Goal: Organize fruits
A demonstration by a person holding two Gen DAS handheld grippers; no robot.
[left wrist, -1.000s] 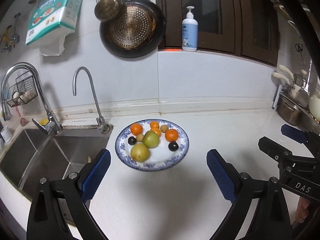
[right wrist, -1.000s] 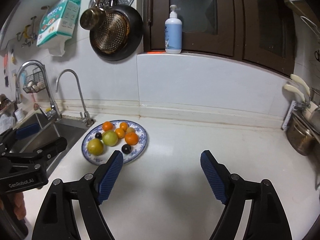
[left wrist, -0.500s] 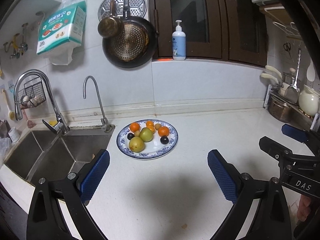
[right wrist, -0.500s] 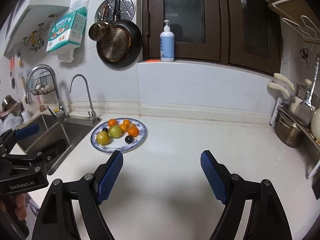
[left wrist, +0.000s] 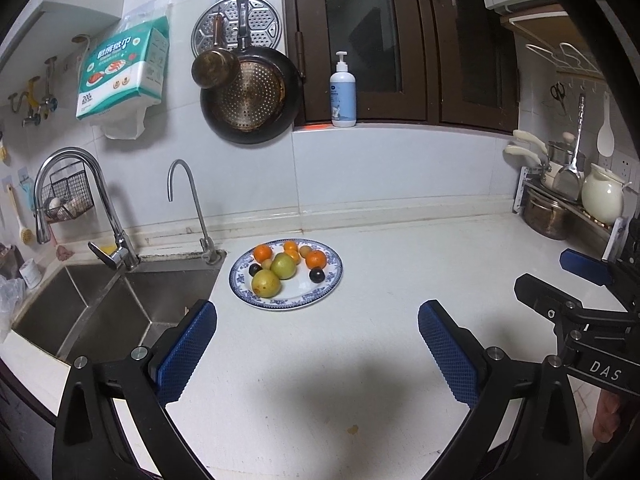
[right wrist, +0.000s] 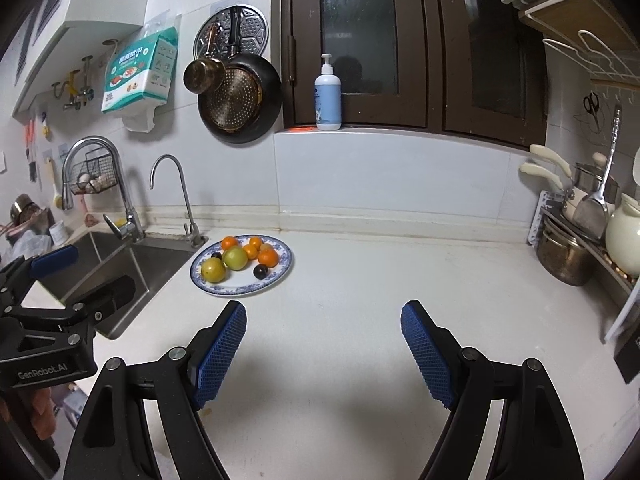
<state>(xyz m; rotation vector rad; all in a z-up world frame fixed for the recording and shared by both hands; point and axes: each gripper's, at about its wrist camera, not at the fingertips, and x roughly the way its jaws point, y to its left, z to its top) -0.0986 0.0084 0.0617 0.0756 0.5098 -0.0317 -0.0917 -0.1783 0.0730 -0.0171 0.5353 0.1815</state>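
Observation:
A blue-rimmed white plate (left wrist: 305, 293) (right wrist: 244, 285) stands on the white counter beside the sink. On it lie a yellow-green fruit (left wrist: 265, 283) (right wrist: 213, 270), a green one (left wrist: 283, 266) (right wrist: 235, 258), several small oranges (left wrist: 316, 259) (right wrist: 268, 258) and two dark plums (left wrist: 317, 275) (right wrist: 261, 271). My left gripper (left wrist: 316, 312) hovers well short of the plate, its jaws opening with nothing between them. My right gripper (right wrist: 325, 308) is open and empty, to the right of the plate and nearer than it. Each gripper shows at the edge of the other's view.
A steel sink (left wrist: 108, 308) with two taps (left wrist: 188, 208) lies left of the plate. Pots and a cream jug (right wrist: 624, 240) crowd a rack at the far right. A soap bottle (left wrist: 343, 92) stands on the ledge; a pan (left wrist: 250, 96) hangs on the wall.
Both grippers have drawn back from the plate, which now looks smaller and farther off. More counter and wall show in both views. Nothing was picked up.

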